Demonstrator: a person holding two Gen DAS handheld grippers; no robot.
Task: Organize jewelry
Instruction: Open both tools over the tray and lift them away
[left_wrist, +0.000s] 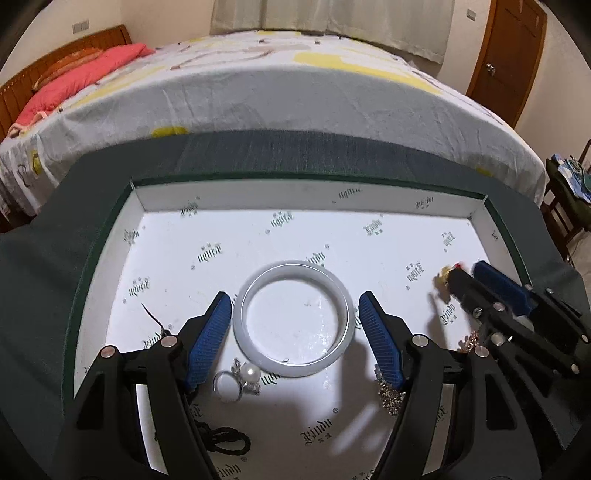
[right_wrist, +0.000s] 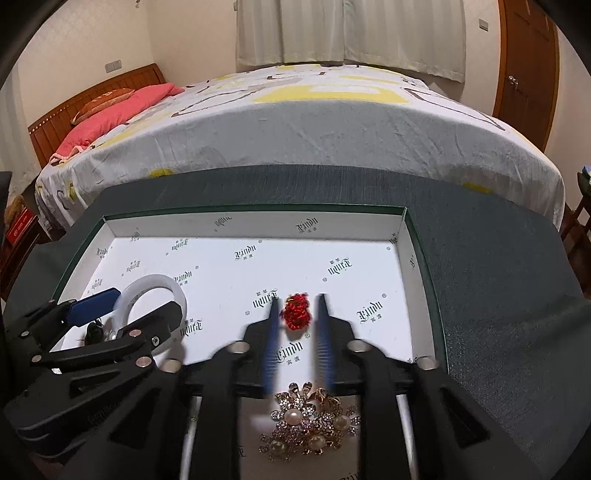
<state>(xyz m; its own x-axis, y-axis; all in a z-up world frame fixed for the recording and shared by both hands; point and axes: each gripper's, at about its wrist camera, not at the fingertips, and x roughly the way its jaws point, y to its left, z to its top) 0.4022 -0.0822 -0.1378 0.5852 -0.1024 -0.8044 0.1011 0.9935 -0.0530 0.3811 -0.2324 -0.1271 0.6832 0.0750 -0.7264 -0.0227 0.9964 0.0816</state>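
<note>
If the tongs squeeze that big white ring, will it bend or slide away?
The white bangle looks thick and glossy, so it is probably stiff and would not bend. Its smooth rim might slip between the open left tongs. Lying flat on the box lid, it likely slides rather than rolls, and could crack if dropped.

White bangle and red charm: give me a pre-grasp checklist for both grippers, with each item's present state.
1. Left gripper open around white bangle: ok.
2. Bangle lies flat in the tray: ok.
3. Pearl ring apart from the bangle: ok.
4. Right gripper open, red charm between its fingertips: ok.
5. Pearl brooch outside the right fingers' closing path: cannot tell.
</note>
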